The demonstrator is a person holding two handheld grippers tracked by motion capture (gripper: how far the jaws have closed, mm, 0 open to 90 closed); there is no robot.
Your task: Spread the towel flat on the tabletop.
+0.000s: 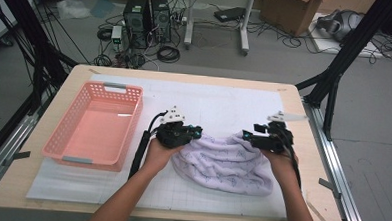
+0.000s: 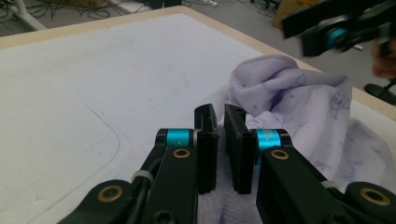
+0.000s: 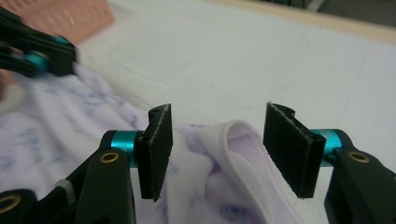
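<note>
The high view looks forward and down on the table (image 1: 195, 85) from above the person's side, taking in the whole top and the floor beyond. The left gripper view sits low and close behind the left gripper (image 2: 220, 122), facing along its jaws across the table toward a far corner. The right gripper view sits equally close behind the right gripper (image 3: 217, 135), facing the basket (image 3: 70, 16). All three share the cloth (image 1: 227, 162) (image 2: 299, 100) (image 3: 233, 154).
</note>
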